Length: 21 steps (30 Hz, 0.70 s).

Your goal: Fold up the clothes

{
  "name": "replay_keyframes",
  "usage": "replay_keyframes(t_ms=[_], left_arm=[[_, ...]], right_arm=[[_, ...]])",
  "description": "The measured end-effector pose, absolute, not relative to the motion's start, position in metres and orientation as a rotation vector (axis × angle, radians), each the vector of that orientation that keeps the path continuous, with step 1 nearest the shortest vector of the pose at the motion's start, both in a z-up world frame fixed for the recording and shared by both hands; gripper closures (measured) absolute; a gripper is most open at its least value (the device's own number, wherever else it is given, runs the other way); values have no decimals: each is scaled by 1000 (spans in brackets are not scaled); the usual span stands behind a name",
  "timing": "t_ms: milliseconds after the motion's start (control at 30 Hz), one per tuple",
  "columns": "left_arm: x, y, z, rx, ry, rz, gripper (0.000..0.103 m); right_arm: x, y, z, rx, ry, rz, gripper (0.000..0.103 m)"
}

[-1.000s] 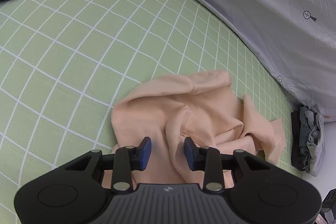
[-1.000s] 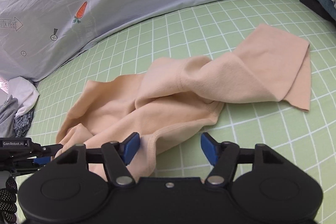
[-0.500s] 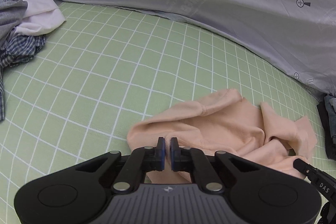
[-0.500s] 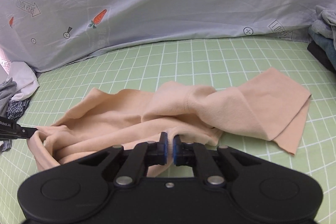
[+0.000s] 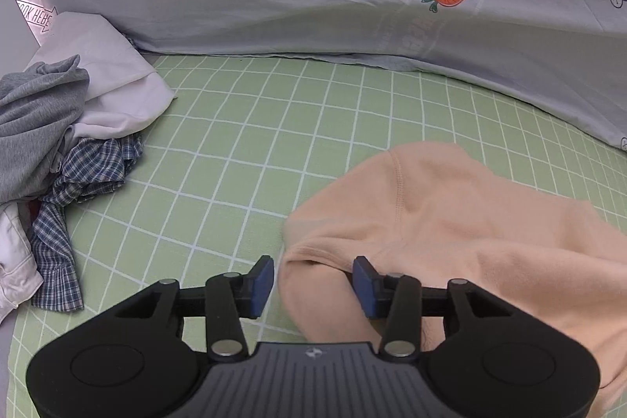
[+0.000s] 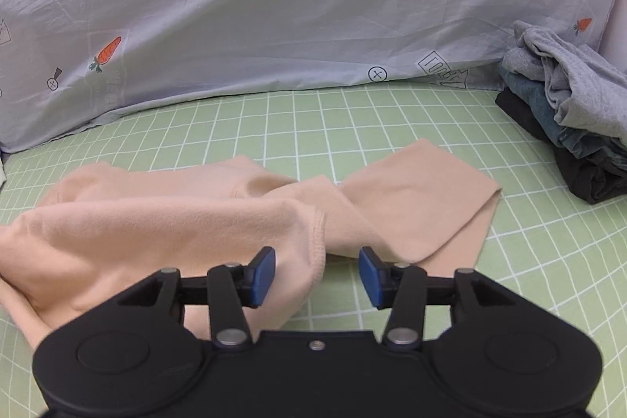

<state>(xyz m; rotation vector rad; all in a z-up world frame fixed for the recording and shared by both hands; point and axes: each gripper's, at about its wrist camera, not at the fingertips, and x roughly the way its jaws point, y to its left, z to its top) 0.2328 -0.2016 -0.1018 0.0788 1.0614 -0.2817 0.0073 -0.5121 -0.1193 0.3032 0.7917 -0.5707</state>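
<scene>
A peach garment (image 5: 450,222) lies crumpled on the green checked sheet (image 5: 235,151). My left gripper (image 5: 313,283) hovers over the garment's left end. Its jaws are opening, and a fold of the peach cloth sits between the blue pads (image 5: 261,281) without being pinched. In the right wrist view the same peach garment (image 6: 196,222) stretches across the sheet (image 6: 352,120), one flat sleeve pointing right. My right gripper (image 6: 316,276) is over a stitched hem. Its jaws are opening too, with the hem's edge between them and the pads (image 6: 370,277) clear of it.
A heap of grey, white and blue-checked clothes (image 5: 58,151) lies at the left. A folded stack of grey and dark clothes (image 6: 568,128) sits at the right. A pale grey printed sheet (image 6: 313,6) rises along the back.
Both grippers closed on the peach cloth half a second ago and now stand apart again. Both views have tilted up and risen, showing more of the back sheet and the clothes piles.
</scene>
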Motion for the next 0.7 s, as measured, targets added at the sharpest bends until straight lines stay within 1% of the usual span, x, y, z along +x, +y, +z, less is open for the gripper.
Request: replay_keyframes(t_ms=[33, 67, 100, 167, 400, 533, 600, 667, 700], left_arm=[[226, -198, -100, 38, 1068, -300, 53], [219, -192, -99, -17, 1078, -313, 47], [211, -186, -98, -58, 1086, -323, 45], [194, -177, -98, -104, 1100, -333, 40], [138, -172, -128, -60, 1236, -406, 39], [120, -187, -140, -23, 1256, -489, 39], [114, -198, -143, 5, 1253, -523, 39], [110, -209, -148, 24, 1258, -553, 35], [108, -215, -150, 33, 1260, -568, 34]], right_arm=[[3, -512, -120, 332, 789, -563, 52], [-1, -512, -121, 360, 786, -556, 50], [-5, -510, -122, 371, 789, -549, 46], [-13, -506, -126, 391, 794, -535, 45], [-23, -495, -144, 500, 852, -424, 44], [-22, -480, -150, 443, 896, -340, 44], [-20, -471, -159, 382, 949, -325, 43], [-19, -466, -166, 339, 981, -297, 43], [-19, -464, -169, 330, 987, -291, 43]])
